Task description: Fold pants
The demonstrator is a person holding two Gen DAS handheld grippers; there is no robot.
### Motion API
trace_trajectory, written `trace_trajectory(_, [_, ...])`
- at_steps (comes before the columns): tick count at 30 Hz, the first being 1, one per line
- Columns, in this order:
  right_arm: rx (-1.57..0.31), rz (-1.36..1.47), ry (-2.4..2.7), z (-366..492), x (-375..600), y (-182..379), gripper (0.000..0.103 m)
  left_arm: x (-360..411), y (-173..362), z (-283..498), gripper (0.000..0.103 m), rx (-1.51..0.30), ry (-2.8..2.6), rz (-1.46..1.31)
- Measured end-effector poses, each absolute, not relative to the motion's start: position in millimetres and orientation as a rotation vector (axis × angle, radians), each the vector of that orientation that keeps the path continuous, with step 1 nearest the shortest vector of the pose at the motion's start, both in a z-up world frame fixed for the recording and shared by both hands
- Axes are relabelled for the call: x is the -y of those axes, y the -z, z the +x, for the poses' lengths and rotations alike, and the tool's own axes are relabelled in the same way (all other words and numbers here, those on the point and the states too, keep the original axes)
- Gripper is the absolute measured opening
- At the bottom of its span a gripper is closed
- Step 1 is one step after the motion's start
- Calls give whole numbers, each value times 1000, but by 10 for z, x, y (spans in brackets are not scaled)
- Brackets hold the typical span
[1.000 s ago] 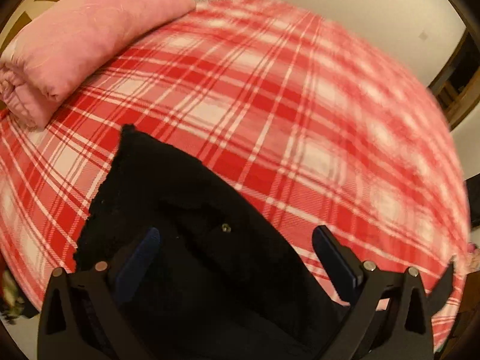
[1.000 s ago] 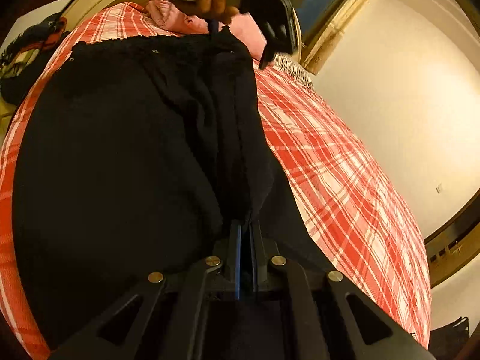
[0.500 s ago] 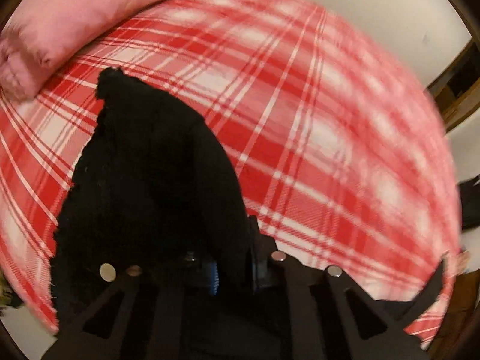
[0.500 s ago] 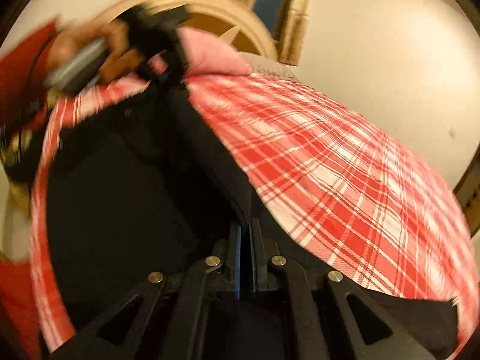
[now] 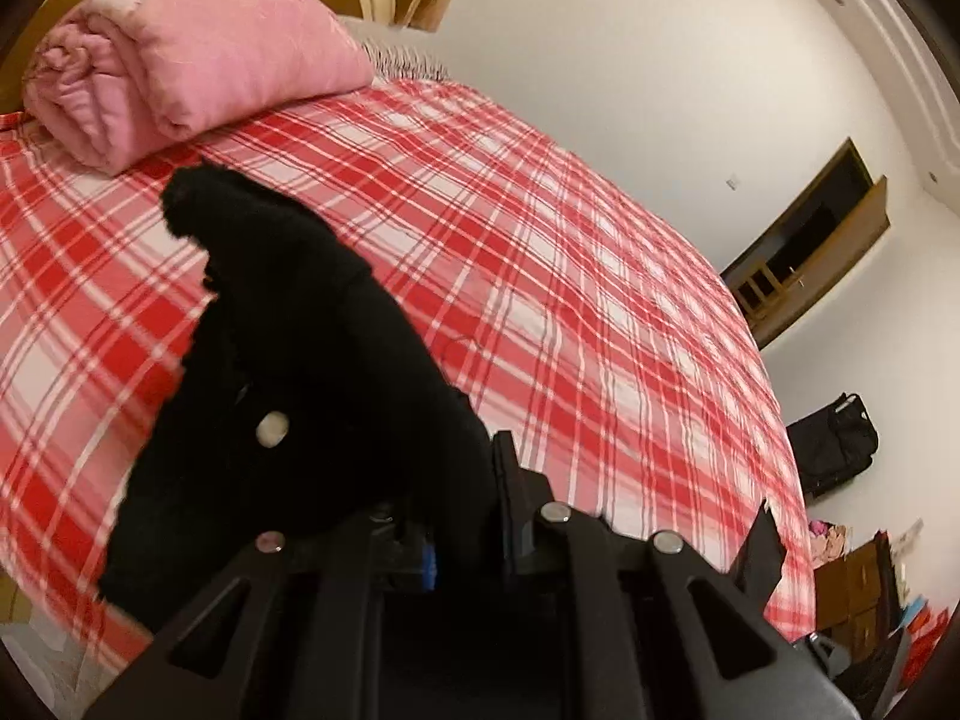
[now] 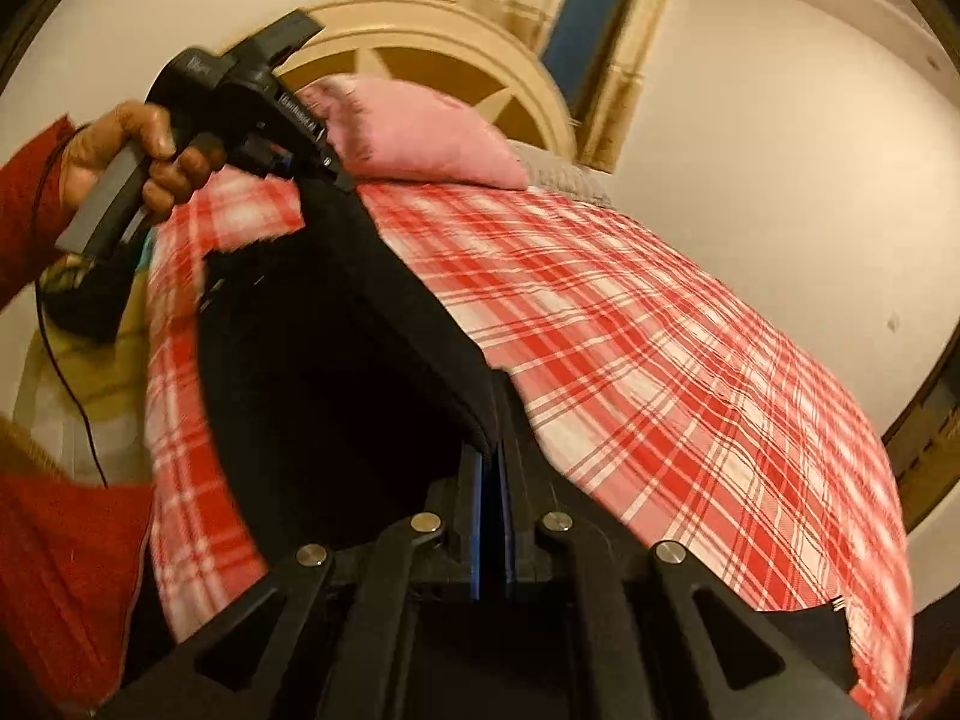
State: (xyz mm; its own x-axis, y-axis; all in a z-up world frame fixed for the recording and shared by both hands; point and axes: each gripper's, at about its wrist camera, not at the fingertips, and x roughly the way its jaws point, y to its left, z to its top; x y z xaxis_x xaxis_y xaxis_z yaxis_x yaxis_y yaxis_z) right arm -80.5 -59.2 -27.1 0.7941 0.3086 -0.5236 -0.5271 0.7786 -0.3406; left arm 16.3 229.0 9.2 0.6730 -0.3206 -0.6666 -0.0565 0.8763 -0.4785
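Note:
The black pants [image 5: 300, 360] hang lifted above the red plaid bed [image 5: 600, 300]. My left gripper [image 5: 462, 480] is shut on the waistband end, where a metal button [image 5: 271, 429] shows; the cloth hides its left finger. In the right wrist view the pants [image 6: 336, 372] stretch taut between both grippers. My right gripper [image 6: 495, 450] is shut on the pants' near edge. The left gripper [image 6: 300, 162] shows there too, held by a hand [image 6: 138, 150], clamped on the far end of the pants.
A folded pink blanket [image 5: 180, 66] lies at the head of the bed, also in the right wrist view [image 6: 420, 138]. A black bag [image 5: 834, 444] and clutter stand on the floor to the right. The person's red sleeve [image 6: 66, 576] is at the left.
The left gripper closed on the waistband. Both grippers then lifted the pants off the bed, pulling them taut between them.

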Motion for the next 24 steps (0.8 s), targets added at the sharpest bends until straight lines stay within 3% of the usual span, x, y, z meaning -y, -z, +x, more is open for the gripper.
trace_trajectory(9, [-543, -612, -461, -1026, 385, 868, 4, -2419, 295, -391, 15, -782, 117, -435])
trace_trajectory(17, [-591, -652, -438, -993, 309, 1185, 5, -2418, 744, -518, 17, -849, 80, -369])
trace_trajectory(24, [-558, -657, -398, -1051, 308, 1276, 13, -2343, 903, -622, 33, -844, 24, -197])
